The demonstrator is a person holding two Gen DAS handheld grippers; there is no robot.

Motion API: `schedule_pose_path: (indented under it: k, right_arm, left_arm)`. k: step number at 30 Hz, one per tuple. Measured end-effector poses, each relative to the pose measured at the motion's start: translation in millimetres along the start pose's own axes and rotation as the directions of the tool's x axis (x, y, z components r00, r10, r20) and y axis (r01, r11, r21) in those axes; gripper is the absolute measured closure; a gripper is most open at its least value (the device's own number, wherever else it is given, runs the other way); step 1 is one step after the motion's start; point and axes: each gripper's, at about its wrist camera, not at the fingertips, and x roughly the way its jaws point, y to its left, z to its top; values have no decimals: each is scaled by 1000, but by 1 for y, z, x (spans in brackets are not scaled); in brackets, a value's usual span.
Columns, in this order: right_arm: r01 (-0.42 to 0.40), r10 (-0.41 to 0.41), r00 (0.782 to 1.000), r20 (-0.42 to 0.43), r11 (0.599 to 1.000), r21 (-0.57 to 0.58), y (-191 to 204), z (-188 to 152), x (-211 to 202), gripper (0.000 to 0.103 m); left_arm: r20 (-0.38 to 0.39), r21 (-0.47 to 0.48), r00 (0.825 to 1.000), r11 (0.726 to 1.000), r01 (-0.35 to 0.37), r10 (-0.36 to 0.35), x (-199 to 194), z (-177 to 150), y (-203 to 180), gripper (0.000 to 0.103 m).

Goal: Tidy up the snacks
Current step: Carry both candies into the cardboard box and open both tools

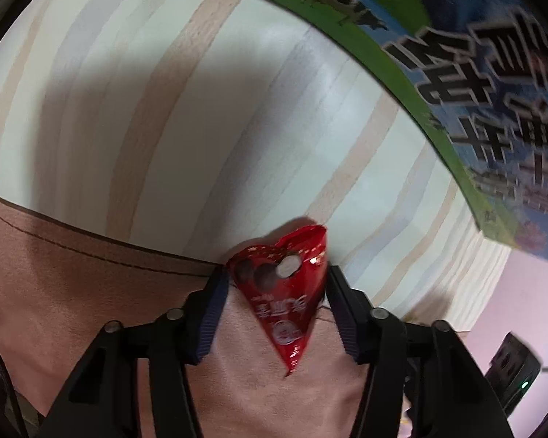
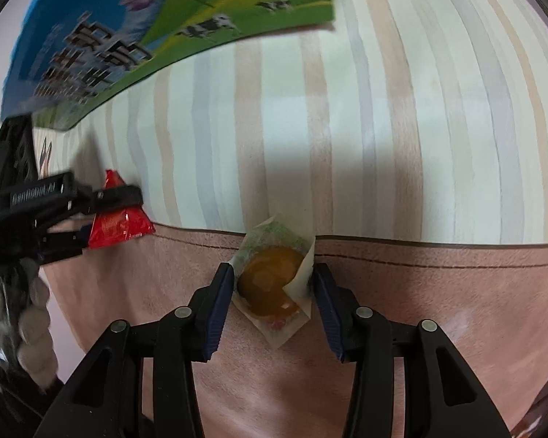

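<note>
With both sets of fingers clamped, left gripper (image 1: 274, 284) on the red chocolate packet (image 1: 285, 288) and right gripper (image 2: 274, 281) on the clear-wrapped yellow pastry (image 2: 270, 284), lift gently toward the milk carton box (image 2: 128, 36).

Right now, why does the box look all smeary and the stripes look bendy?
Left wrist view: the box print is motion-blurred, the fisheye lens bows the striped cloth, and a shadow darkens it. Right wrist view: same bend, blurred box; the yellow snack is sharp.

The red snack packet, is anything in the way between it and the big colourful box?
Nothing visible blocks it. The left gripper holds the red snack packet, and only bare striped cloth lies between it and the colourful box.
</note>
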Motion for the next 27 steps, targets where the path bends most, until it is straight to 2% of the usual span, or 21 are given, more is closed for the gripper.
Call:
schedule_pose_path:
  k: [2, 5, 7, 8, 12, 16, 20, 24, 27]
  right_arm:
    - [5, -5, 1000, 1, 1000, 8, -1, 1, 1, 54]
    - [42, -42, 999, 20, 999, -19, 2, -3, 4, 56]
    - [81, -79, 996, 37, 995, -56, 7, -10, 6, 58]
    - [93, -89, 995, 49, 993, -70, 15, -13, 7, 58]
    - [58, -54, 997, 63, 996, -69, 27, -21, 3, 58]
    - [12, -5, 995, 96, 997, -73, 39, -31, -17, 58]
    - [-30, 42, 988, 145, 996, -83, 48, -30, -47, 58]
    - [-80, 99, 973, 210, 992, -98, 57, -24, -92, 58]
    - [-107, 137, 952, 275, 987, -120, 72, -5, -134, 58]
  left_arm:
    - [21, 29, 1000, 999, -23, 23, -1, -7, -6, 62]
    - [39, 76, 998, 996, -48, 45, -3, -16, -14, 62]
    - [47, 130, 996, 988, -86, 80, 4, -32, -48, 62]
    - [51, 156, 994, 983, -101, 95, 5, -39, -50, 62]
    - [44, 232, 991, 964, -131, 125, 7, -65, -62, 62]
    - [55, 266, 994, 958, -108, 96, -8, -84, -73, 62]
    - [96, 311, 995, 948, -62, 33, -44, -94, -95, 62]
    - [160, 354, 986, 935, -11, -49, -95, -85, -122, 62]
    - [215, 389, 973, 921, -5, -85, -133, -71, -133, 62]
